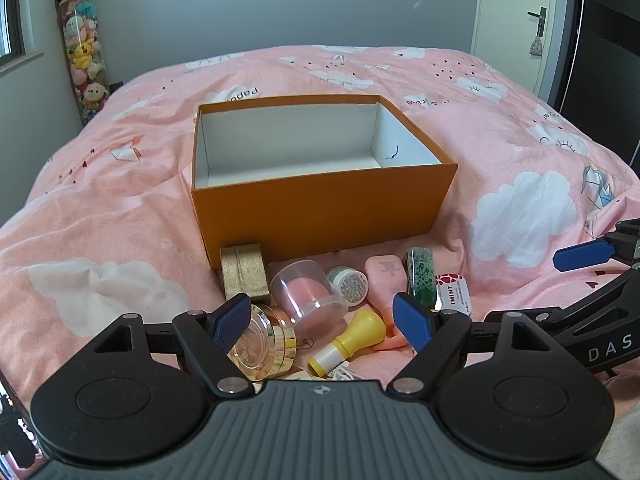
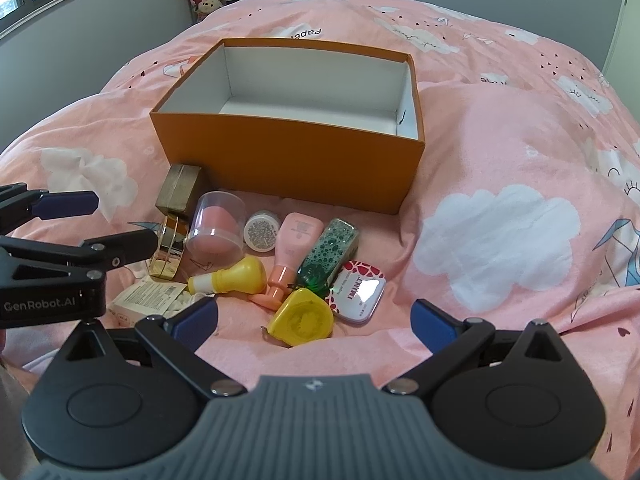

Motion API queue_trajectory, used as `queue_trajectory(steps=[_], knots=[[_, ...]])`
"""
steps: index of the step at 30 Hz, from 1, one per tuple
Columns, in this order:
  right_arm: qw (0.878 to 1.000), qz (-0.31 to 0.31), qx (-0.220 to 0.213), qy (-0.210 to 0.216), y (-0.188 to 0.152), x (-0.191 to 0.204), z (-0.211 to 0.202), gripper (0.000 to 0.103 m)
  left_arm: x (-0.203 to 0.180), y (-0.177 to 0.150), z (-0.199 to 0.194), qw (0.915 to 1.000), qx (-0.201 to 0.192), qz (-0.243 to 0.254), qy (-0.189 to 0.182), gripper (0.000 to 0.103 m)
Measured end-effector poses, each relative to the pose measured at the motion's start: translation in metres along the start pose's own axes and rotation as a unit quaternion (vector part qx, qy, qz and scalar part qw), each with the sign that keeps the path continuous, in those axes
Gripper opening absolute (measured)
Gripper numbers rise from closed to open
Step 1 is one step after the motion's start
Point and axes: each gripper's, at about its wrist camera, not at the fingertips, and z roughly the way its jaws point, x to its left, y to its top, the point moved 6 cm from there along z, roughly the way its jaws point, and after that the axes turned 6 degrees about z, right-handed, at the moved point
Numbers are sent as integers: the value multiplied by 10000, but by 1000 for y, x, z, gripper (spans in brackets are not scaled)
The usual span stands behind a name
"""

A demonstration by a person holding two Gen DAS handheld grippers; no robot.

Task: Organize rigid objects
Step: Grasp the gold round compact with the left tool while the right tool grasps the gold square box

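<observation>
Orange cardboard, open-topped and empty, the box (image 1: 320, 204) sits on the pink cloud-print quilt (image 1: 520, 200) ahead of both grippers, with the small rigid items heaped just before its near wall. The left gripper (image 1: 324, 320) hangs spread and empty over the round gold-rimmed jar (image 1: 268, 344), which lies beside its left finger; the right gripper (image 2: 316, 320) is likewise released, the yellow tape measure (image 2: 302, 318) just ahead between its fingers. Best to take one item squarely, low on its sides, since the soft bedding may let neighbours roll.
</observation>
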Motion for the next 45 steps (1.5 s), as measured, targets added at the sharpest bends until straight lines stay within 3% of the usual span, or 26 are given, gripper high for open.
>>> queue_trajectory(steps=[7, 10, 15, 18, 20, 22, 26, 34, 37, 45], knots=[[9988, -149, 187, 433, 6, 4, 5, 99, 15, -4, 12, 9992, 313, -134, -214, 92], [9983, -259, 270, 454, 13, 5, 9, 82, 26, -5, 17, 9982, 485, -293, -208, 91], [9964, -504, 337, 591, 34, 9, 16, 72, 45, -10, 29, 9959, 743, -498, -113, 90], [9951, -741, 262, 606, 52, 16, 23, 55, 54, -14, 40, 9935, 910, -661, -171, 90], [9941, -884, 253, 577, 62, 23, 33, 29, 55, -16, 50, 9919, 1037, -680, -274, 88], [9921, -1056, 266, 616, 68, 32, 45, 13, 55, -18, 60, 9902, 1154, -708, -344, 86], [9901, -1108, 312, 799, 75, 49, 70, 2, 53, -19, 78, 9884, 1337, -645, -318, 80], [9900, -757, 490, 1086, 84, 69, 109, 2, 46, -27, 95, 9875, 1528, -323, -218, 79], [9882, -768, 577, 1190, 83, 75, 115, 7, 46, -31, 103, 9862, 1627, -292, -93, 71], [9838, -642, 846, 1447, 77, 83, 130, 9, 49, -29, 91, 9886, 1431, -451, -145, 47]])
